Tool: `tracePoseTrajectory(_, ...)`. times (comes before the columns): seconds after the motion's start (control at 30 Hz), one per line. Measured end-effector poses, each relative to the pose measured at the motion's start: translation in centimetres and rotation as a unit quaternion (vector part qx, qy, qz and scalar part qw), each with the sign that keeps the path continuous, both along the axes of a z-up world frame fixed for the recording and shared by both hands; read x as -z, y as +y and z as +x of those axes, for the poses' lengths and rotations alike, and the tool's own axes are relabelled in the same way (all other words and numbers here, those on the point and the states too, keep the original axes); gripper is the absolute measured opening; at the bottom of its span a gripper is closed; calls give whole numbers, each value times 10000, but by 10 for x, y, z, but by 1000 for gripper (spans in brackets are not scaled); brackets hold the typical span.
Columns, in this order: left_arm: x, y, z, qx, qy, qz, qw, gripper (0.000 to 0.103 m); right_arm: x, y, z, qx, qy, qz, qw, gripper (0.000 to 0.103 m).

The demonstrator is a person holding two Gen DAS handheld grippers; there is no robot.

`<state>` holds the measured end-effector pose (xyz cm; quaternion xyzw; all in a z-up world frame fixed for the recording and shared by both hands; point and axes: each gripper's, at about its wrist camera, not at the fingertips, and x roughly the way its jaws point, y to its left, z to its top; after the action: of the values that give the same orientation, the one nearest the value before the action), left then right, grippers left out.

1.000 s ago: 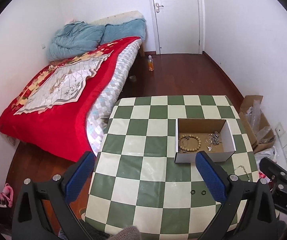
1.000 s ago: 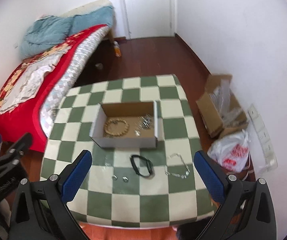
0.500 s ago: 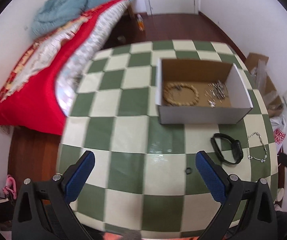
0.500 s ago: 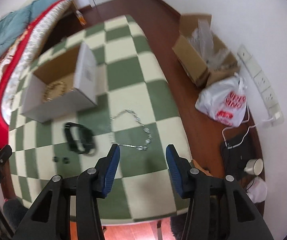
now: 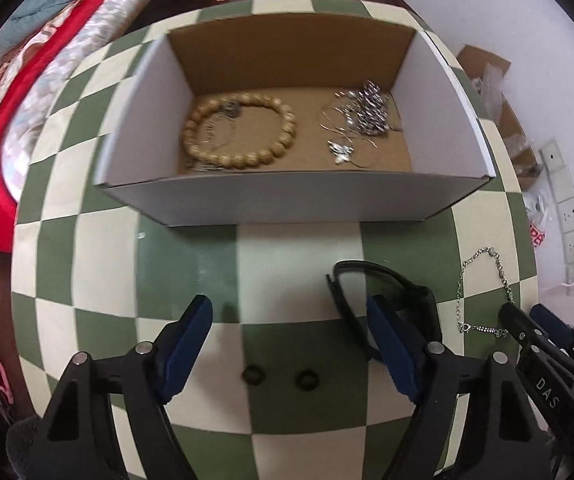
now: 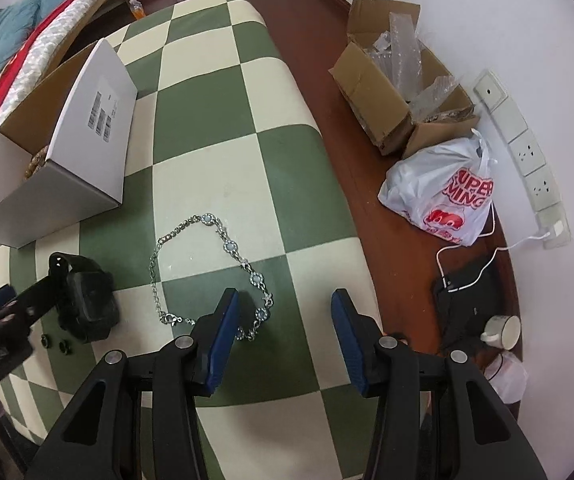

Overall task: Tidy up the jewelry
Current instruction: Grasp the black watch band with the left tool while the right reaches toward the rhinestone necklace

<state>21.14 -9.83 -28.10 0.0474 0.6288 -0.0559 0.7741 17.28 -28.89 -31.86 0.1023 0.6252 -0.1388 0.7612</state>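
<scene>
Nearest the left wrist camera, the left gripper point(image 5: 289, 314) hangs low over the checked table point(image 5: 99, 280) with its blue-padded jaws spread wide and nothing between them. Two small dark rings point(image 5: 279, 377) lie side by side on the cloth between its fingers, and its right finger overlaps a black smartwatch point(image 5: 383, 284) just beyond. To the right of the watch a silver chain bracelet point(image 5: 483, 288) lies loose on the table, and the tip of the right gripper point(image 5: 527, 332) reaches in beside its near end. In the right wrist view the right gripper point(image 6: 285, 300) is also parted and empty, its left finger over the bracelet's point(image 6: 211, 272) near loop; the watch point(image 6: 87, 300) sits to the left. Farther off stands an open cardboard box point(image 5: 299, 200), holding a wooden bead bracelet point(image 5: 243, 132) on its left and a tangle of silver jewelry point(image 5: 361, 120) on its right. Beyond the table's right edge, on the wooden floor, sit a second carton point(image 6: 379, 88) and a white plastic bag point(image 6: 447, 196).
</scene>
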Motion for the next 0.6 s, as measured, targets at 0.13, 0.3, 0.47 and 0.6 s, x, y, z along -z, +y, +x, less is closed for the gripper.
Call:
tracePoseTrajectory(0.13, 7, -9, -1, 138, 67, -8, 9999, 54, -1, 6, 1, -124, -49, -121, 9998, 42)
tracePoseTrajectory(0.3, 5, -13, -7, 298, 5, -60, 9995, 11, -3, 7, -2, -233, -92, -98, 9996, 6)
tracePoseTrajectory(0.47, 2, -5, -17, 290, 30, -138, 9995, 6, -4, -8, -19, 156, -267, 604, 9977, 4)
tracePoseTrajectory(0.6, -2, -1, -25, 285, 2, -195, 9994, 3, -6, -15, -36, 412, -410, 1037, 9929, 0)
